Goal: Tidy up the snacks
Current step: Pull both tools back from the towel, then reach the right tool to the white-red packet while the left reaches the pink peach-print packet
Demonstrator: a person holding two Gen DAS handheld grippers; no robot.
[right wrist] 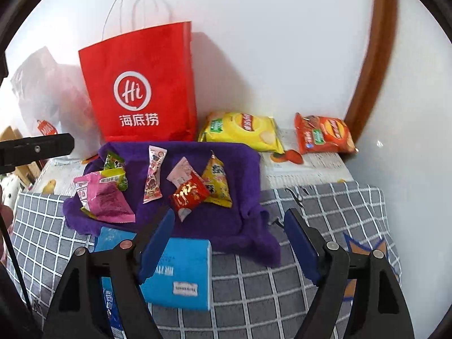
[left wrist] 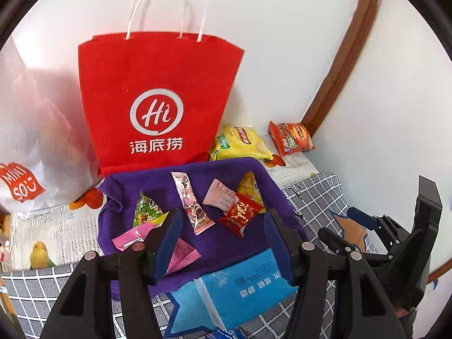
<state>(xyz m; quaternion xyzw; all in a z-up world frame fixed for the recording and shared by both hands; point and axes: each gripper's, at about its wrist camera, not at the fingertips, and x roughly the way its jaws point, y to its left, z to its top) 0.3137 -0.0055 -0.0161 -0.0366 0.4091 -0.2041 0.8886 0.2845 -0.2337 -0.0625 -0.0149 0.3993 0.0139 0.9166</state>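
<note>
Small wrapped snacks (left wrist: 197, 206) lay scattered on a purple cloth (left wrist: 231, 251) before a red bag (left wrist: 158, 99). Both grippers, left (left wrist: 223, 243) and right (right wrist: 230, 243), hovered above with fingers spread wide, holding nothing. Sorting looked barely begun; next, one gripper would need to descend onto a packet, probably the red one (right wrist: 188, 193).

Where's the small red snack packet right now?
The small red snack packet lies on the purple cloth, toward its right side in both wrist views, overlapping the pale pink packet and the yellow triangular packet.
</note>
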